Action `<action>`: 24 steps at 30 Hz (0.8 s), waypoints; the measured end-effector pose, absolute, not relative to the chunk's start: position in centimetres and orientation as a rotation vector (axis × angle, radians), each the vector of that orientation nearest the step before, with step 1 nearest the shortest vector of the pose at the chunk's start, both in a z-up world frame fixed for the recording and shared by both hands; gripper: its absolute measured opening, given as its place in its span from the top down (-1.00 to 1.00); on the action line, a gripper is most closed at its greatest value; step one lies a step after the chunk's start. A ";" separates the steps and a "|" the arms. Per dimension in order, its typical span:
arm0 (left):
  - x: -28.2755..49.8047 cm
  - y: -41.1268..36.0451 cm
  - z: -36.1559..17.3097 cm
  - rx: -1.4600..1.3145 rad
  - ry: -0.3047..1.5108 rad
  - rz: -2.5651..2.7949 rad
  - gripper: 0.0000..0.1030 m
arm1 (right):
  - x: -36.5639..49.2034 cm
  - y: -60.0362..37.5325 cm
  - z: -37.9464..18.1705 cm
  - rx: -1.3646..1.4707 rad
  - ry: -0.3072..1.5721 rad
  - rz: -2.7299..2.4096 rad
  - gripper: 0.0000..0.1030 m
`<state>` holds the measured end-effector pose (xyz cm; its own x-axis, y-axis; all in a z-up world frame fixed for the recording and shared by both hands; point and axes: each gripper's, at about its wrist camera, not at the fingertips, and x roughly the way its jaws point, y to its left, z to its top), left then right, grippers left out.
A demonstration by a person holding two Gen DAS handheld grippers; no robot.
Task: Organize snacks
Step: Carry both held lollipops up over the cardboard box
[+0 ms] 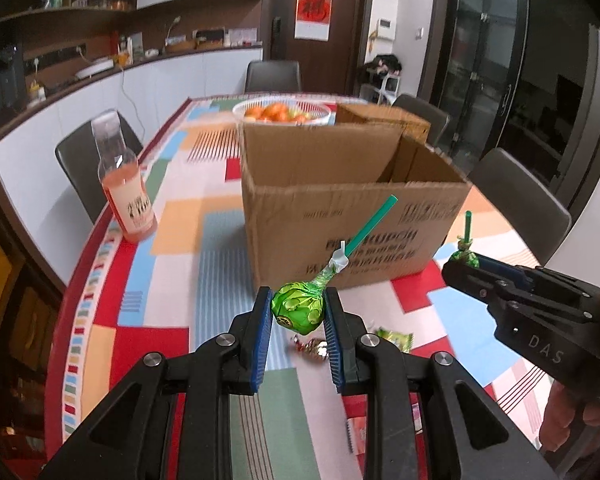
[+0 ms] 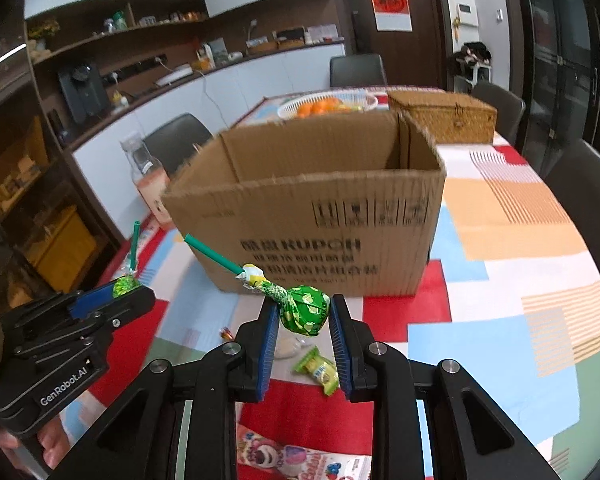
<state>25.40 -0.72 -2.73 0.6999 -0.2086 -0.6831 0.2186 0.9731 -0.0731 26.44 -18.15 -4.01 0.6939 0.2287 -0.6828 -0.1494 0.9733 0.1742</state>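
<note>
Two lollipops hanging before an open carton

The open cardboard box is sitting on the patchwork tablecloth. Just short of it, the left gripper is clamping one green lollipop, the right gripper another green lollipop, sticks slanting upward.

Indoor light was even and moderately dim, shadows soft. Box edges and far basket were motion-blurred in both views. Fisheye bent the table edges; corners went black. Right glass doors showed faint glare.
</note>
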 end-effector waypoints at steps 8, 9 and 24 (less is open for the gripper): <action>25.1 -1.1 0.7 -0.005 0.679 -0.253 0.50 | 26.1 -18.2 -1.0 0.108 0.698 0.236 0.48; 25.2 -1.2 1.1 -0.006 0.670 -0.252 0.50 | 26.1 -18.2 -0.6 0.108 0.689 0.240 0.48; 28.1 -2.0 5.3 0.020 0.584 -0.236 0.50 | 28.5 -19.2 3.4 0.097 0.599 0.237 0.48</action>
<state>28.11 -2.02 5.29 0.8079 -0.2148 -0.5488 0.2258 0.9730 -0.0483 28.51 -19.25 3.41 0.7998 0.2485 -0.5464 -0.1923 0.9684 0.1589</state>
